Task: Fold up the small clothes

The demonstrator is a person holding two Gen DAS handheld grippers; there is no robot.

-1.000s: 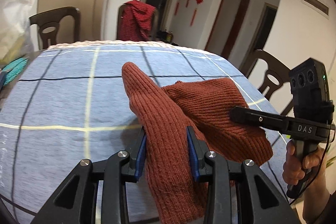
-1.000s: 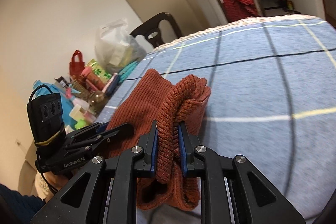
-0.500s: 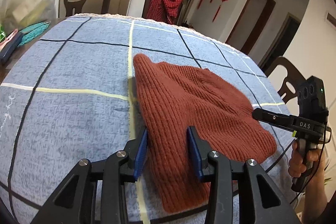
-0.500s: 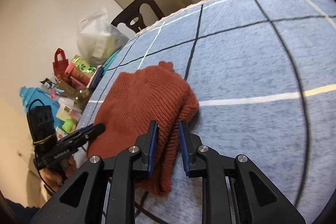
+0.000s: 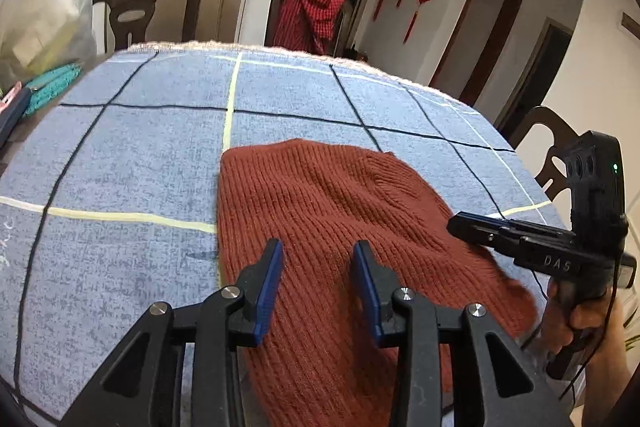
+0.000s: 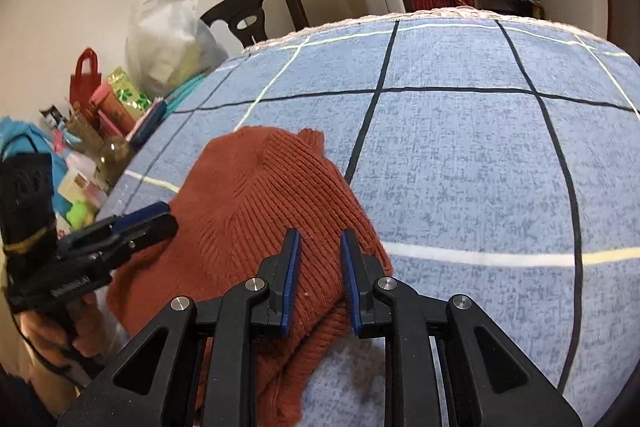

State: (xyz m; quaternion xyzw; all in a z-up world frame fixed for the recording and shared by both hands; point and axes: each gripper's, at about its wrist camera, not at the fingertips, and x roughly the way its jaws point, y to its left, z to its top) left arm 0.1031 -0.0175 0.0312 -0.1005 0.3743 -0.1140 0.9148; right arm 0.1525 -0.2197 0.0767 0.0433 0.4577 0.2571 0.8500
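My left gripper (image 5: 316,267) closes, pads straddling the rust knit hat (image 5: 332,211) lying flat on the blue checked tablecloth (image 5: 132,155); my right gripper (image 6: 318,259) stands apart over its near edge.

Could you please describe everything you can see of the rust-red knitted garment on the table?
The rust-red knitted garment is ribbed, soft-looking wool, lying mostly flat on the blue checked tablecloth, its far edge rounded. Its near edge passes between the fingers of the left tool and right tool, where doubled layers show.
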